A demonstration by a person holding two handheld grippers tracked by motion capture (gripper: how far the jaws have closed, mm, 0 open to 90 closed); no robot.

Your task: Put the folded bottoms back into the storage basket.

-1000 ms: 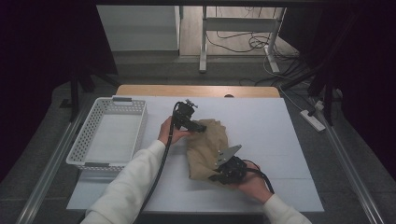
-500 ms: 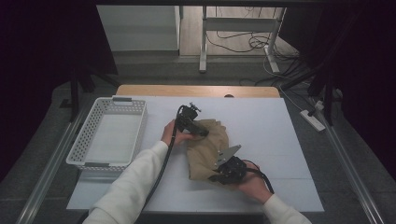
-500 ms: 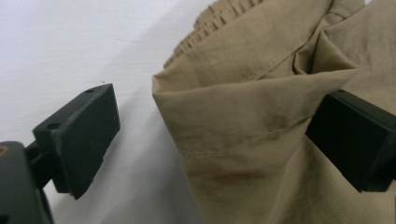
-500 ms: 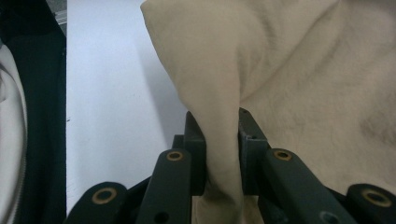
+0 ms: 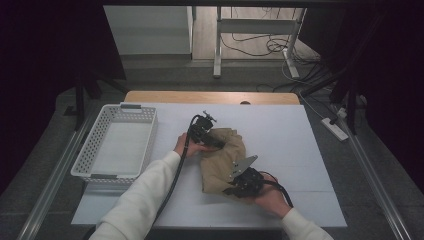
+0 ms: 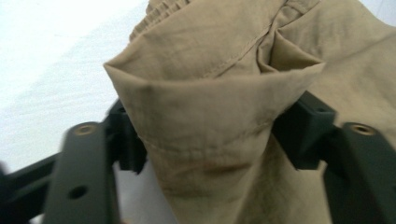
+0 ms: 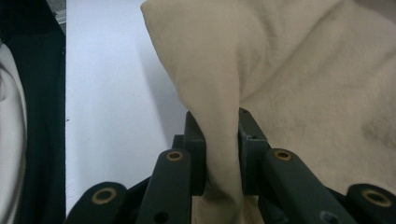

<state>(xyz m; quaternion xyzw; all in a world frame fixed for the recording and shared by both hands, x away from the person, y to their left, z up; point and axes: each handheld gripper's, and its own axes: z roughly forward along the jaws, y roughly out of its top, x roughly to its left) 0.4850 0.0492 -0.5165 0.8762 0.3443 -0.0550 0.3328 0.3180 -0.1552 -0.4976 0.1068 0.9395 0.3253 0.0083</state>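
Observation:
A crumpled tan cloth (image 5: 222, 155) lies on the white table (image 5: 280, 135) between both hands. My left gripper (image 5: 214, 142) is at its far left edge. In the left gripper view a thick fold of the cloth (image 6: 210, 107) fills the gap of the left gripper (image 6: 208, 135). The jaws have just been closing and both pads now press on the fold. My right gripper (image 5: 231, 184) holds the near edge. In the right gripper view the right gripper (image 7: 217, 140) is shut on a thin pinch of cloth (image 7: 219, 93).
A white slotted basket (image 5: 90, 160) stands empty at the table's left side. A wooden strip (image 5: 210, 96) runs along the far edge. Table legs and cables lie on the floor beyond. A black cable trails from each gripper along the sleeves.
The left gripper's jaws have closed in onto the cloth's far edge, which is now bunched between them. The right hand has not moved.

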